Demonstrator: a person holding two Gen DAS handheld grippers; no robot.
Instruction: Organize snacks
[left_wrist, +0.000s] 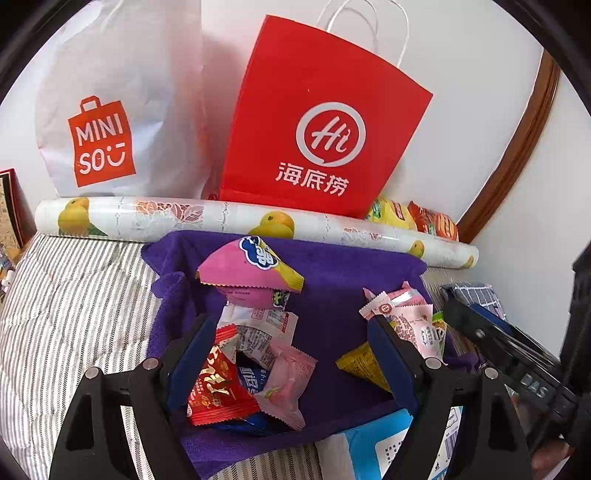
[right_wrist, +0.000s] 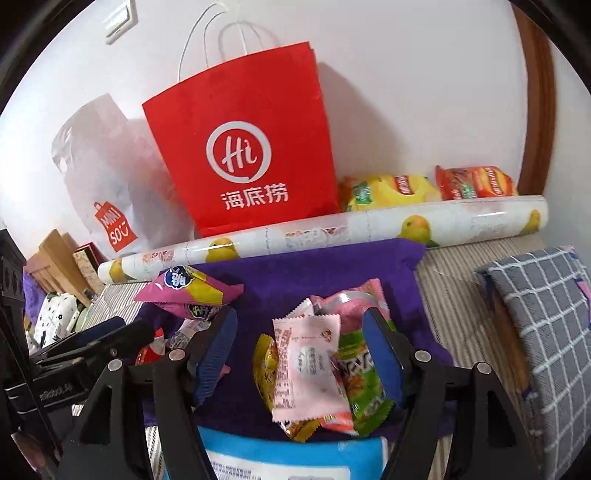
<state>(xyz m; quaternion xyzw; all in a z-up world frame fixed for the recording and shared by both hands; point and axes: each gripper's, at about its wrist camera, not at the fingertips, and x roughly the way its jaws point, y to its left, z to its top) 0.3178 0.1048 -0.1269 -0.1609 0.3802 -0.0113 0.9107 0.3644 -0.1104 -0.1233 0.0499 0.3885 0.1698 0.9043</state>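
Small snack packets lie in two heaps on a purple towel (left_wrist: 328, 306) (right_wrist: 295, 273). The left heap holds a big pink-and-yellow bag (left_wrist: 251, 273) (right_wrist: 188, 291), a red packet (left_wrist: 218, 387) and a pale pink packet (left_wrist: 288, 380). My left gripper (left_wrist: 291, 325) is open above this heap, holding nothing. The right heap holds a pink-white packet (right_wrist: 306, 369), a green packet (right_wrist: 362, 380) and a yellow packet (right_wrist: 264, 365) (left_wrist: 364, 363). My right gripper (right_wrist: 299, 321) is open around this heap, holding nothing. It shows in the left wrist view as a black shape (left_wrist: 517, 354).
A red paper bag (left_wrist: 317, 122) (right_wrist: 243, 147) and a white Miniso bag (left_wrist: 110, 110) (right_wrist: 107, 192) stand against the wall behind a fruit-printed roll (left_wrist: 221, 221) (right_wrist: 332, 229). Chip bags (right_wrist: 424, 188) lie behind it. A blue-white pack (right_wrist: 288, 458) lies in front, a grey checked box (right_wrist: 543, 332) at right.
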